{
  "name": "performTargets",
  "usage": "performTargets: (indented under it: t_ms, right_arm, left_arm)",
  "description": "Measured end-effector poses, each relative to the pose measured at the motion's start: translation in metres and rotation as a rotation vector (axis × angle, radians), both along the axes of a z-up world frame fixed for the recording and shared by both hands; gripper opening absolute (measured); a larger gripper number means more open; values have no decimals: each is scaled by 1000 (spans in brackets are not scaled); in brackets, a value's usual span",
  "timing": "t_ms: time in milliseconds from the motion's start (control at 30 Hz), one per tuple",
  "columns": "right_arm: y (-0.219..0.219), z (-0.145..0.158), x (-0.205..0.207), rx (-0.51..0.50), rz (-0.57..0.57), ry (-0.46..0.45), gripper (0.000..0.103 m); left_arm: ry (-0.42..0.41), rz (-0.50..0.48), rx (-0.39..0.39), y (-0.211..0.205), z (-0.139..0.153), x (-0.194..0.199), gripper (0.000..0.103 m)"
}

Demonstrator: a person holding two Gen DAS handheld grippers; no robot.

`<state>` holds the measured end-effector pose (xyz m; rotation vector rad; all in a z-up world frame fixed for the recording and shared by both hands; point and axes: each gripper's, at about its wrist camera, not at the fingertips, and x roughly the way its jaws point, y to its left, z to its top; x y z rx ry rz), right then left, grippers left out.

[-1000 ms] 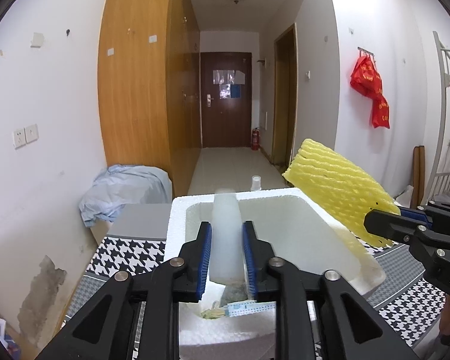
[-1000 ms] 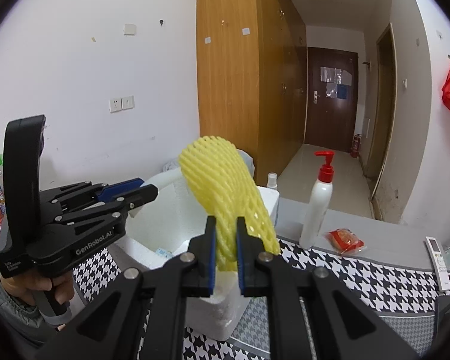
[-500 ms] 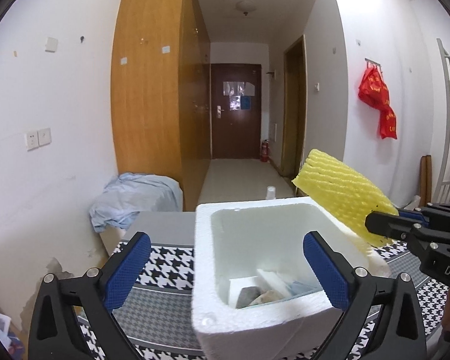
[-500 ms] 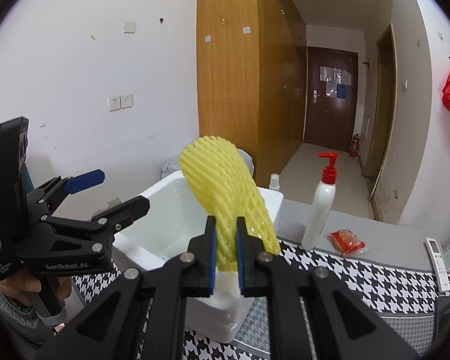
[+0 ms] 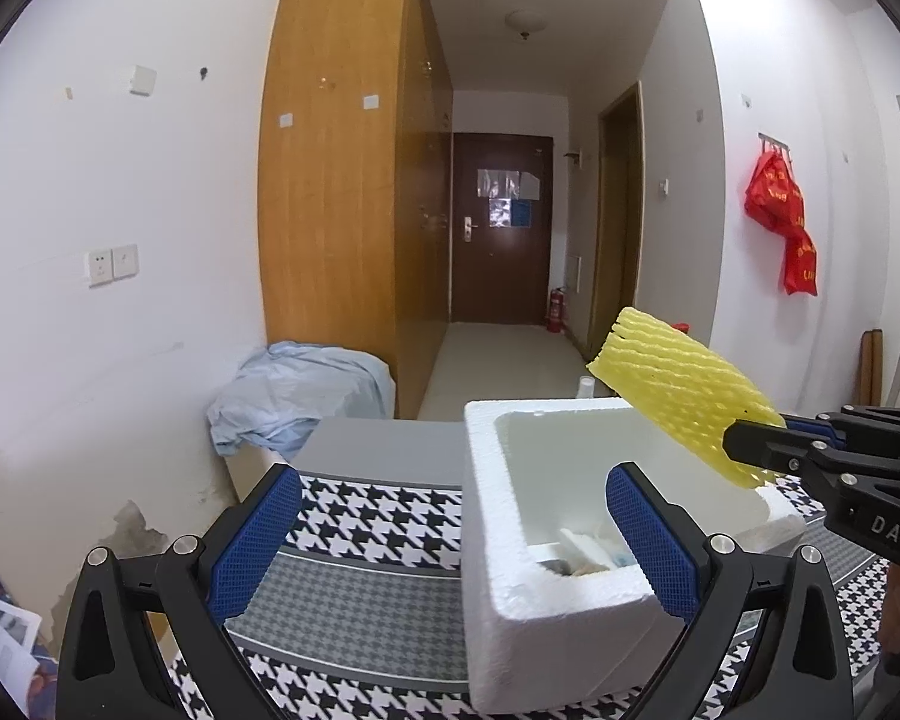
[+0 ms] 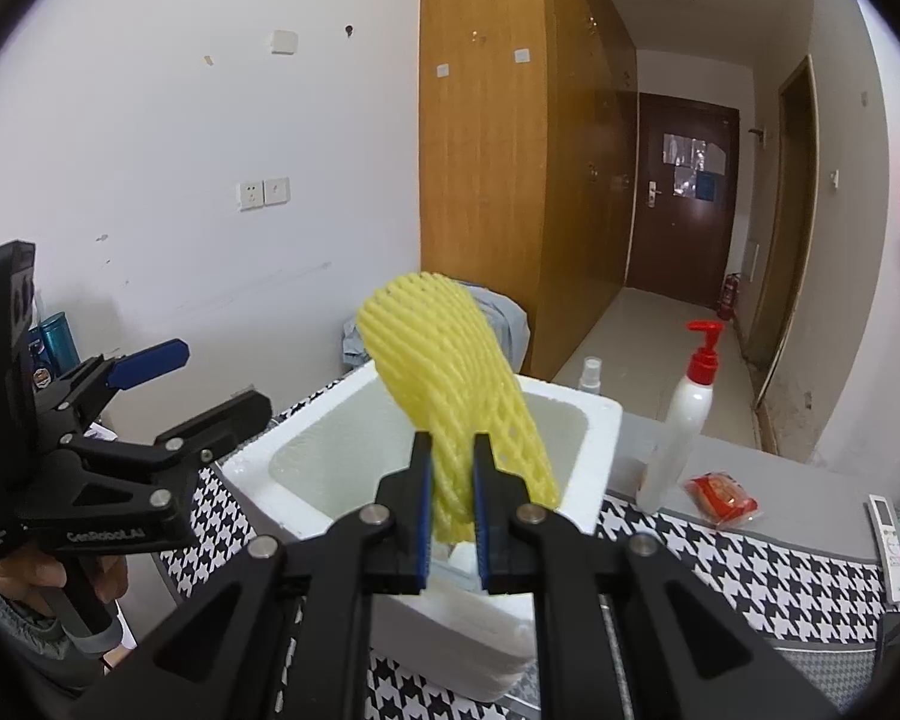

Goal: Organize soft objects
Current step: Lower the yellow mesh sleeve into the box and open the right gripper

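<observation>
A white foam box (image 5: 510, 546) stands on the houndstooth cloth; it also shows in the right wrist view (image 6: 594, 414). White foam pieces (image 5: 582, 546) and other scraps lie in its bottom. My right gripper (image 6: 452, 468) is shut on a yellow foam net sleeve (image 6: 450, 372) and holds it above the box's right rim; the sleeve also shows in the left wrist view (image 5: 684, 384). My left gripper (image 5: 450, 540) is open and empty, to the left of the box; it also shows in the right wrist view (image 6: 186, 384).
A white pump bottle with a red top (image 6: 684, 414), a red snack packet (image 6: 720, 495) and a remote (image 6: 888, 534) lie right of the box. A small spray bottle (image 6: 589, 373) stands behind it. Light blue fabric (image 5: 294, 384) is heaped by the wardrobe.
My left gripper opened and dropped the white foam piece into the box, then drew back to the left. The right gripper kept hold of the yellow sleeve almost in place.
</observation>
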<state>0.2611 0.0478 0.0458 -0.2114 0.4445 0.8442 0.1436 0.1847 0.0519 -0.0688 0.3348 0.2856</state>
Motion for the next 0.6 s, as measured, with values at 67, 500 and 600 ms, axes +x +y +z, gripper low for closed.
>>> performTargets:
  t_ms: [67, 500, 600]
  right_arm:
    - [3, 0, 0, 0, 6, 0, 14]
    - [18, -5, 7, -19, 3, 25, 15]
    - [18, -7, 12, -16, -17, 39, 31]
  left_arm:
    - [2, 1, 1, 1, 0, -3, 102]
    - [-3, 17, -11, 14, -2, -16, 102]
    - [-5, 24, -8, 16, -3, -18, 102]
